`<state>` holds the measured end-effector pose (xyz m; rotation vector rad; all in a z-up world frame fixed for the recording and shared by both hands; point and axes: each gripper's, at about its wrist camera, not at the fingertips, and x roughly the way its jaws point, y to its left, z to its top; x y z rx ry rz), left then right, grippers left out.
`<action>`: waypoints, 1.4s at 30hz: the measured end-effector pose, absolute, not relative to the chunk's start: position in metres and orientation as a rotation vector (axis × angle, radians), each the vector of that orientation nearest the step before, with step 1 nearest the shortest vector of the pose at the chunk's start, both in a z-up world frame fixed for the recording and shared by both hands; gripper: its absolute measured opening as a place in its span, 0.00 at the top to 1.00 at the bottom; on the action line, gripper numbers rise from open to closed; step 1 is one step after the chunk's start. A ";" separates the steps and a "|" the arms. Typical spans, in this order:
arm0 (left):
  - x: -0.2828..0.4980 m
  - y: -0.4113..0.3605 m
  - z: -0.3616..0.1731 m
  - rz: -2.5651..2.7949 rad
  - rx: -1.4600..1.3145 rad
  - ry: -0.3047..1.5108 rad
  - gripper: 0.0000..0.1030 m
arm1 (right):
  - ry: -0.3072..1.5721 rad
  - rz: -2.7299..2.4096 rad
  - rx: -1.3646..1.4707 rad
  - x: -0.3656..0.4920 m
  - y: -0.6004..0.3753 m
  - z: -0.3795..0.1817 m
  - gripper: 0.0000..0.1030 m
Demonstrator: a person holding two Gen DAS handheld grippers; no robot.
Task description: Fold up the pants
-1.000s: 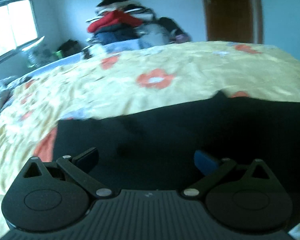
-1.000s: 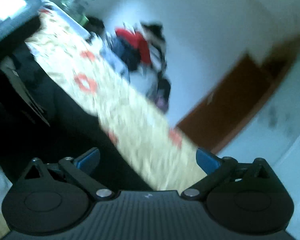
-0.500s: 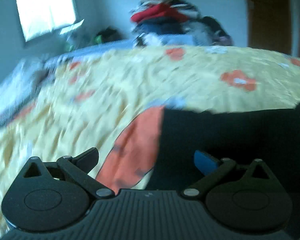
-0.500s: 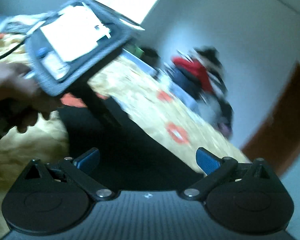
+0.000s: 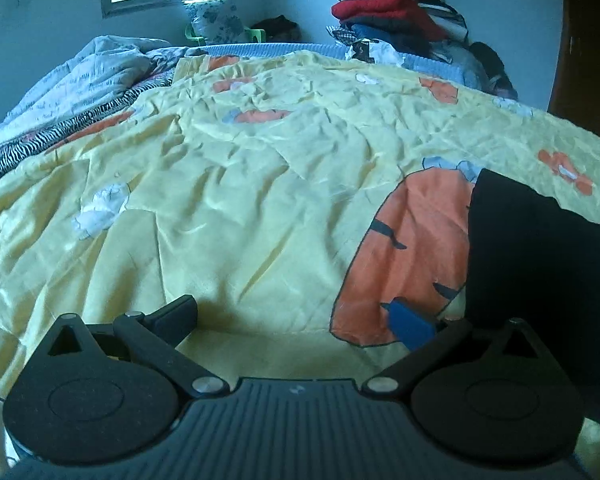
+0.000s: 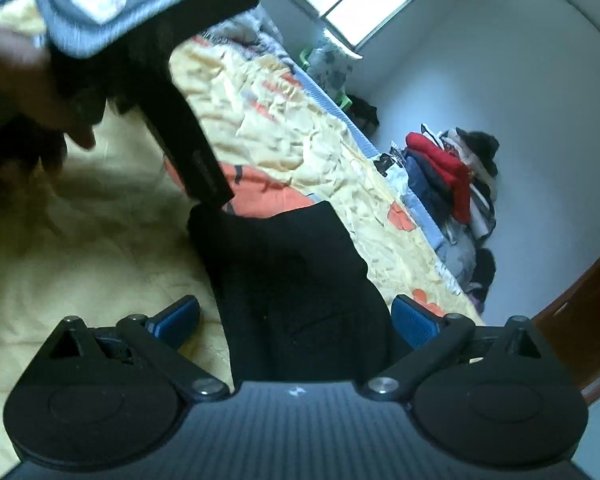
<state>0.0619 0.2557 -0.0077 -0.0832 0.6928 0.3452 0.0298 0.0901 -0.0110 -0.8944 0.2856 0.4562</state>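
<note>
The black pants (image 6: 296,280) lay flat on the bed (image 5: 240,200), on its yellow cover with orange prints. From the right gripper (image 6: 296,316) they sat directly ahead and between the jaws, which stood spread wide with nothing pinched; the cloth ran under the gripper body, though whether it touched the fingers could not be told. In that view the garment's long axis ran from near to far, tilting left, and ended in a squarish edge at the far end; whether that end was waistband or cuffs could not be told.

From the left gripper (image 5: 296,316), jaws likewise spread and empty, the pants (image 5: 540,272) lay off to the right, just beside the right finger, with bare cover ahead. The right gripper was therefore judged nearer and better lined up to take hold. The left gripper's handle (image 6: 188,148) hung above the pants' far edge.
</note>
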 end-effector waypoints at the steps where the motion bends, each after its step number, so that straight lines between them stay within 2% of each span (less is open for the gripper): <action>1: 0.063 0.255 -0.008 0.345 -0.083 0.691 0.00 | 0.277 0.450 -0.915 0.029 0.093 -0.014 0.01; 12: 0.064 0.258 -0.011 0.338 -0.094 0.688 0.00 | 0.218 0.425 -0.997 0.040 0.106 -0.015 0.01; 14: 0.063 0.258 -0.011 0.346 -0.090 0.688 0.00 | 0.214 0.446 -1.010 0.039 0.108 -0.014 0.04; 19: 0.063 0.261 -0.008 0.389 -0.074 0.683 0.00 | 0.232 0.484 -1.020 0.042 0.112 -0.016 0.23; 20: 0.063 0.262 -0.008 0.393 -0.076 0.683 0.00 | 0.234 0.486 -1.019 0.042 0.113 -0.017 0.24; 28: 0.061 0.270 -0.011 0.398 -0.113 0.674 0.00 | 0.268 0.494 -0.959 0.046 0.109 -0.016 0.24; 34: 0.054 0.281 -0.011 0.456 -0.174 0.654 0.00 | 0.108 0.437 -1.125 0.029 0.118 -0.023 0.18; 39: 0.055 0.279 -0.010 0.461 -0.150 0.659 0.00 | 0.140 0.455 -1.090 0.041 0.118 -0.019 0.19; 41: 0.055 0.278 -0.010 0.452 -0.150 0.657 0.00 | 0.178 0.481 -1.082 0.044 0.119 -0.020 0.32; 42: 0.055 0.279 -0.011 0.449 -0.158 0.655 0.00 | 0.187 0.492 -1.090 0.044 0.120 -0.022 0.48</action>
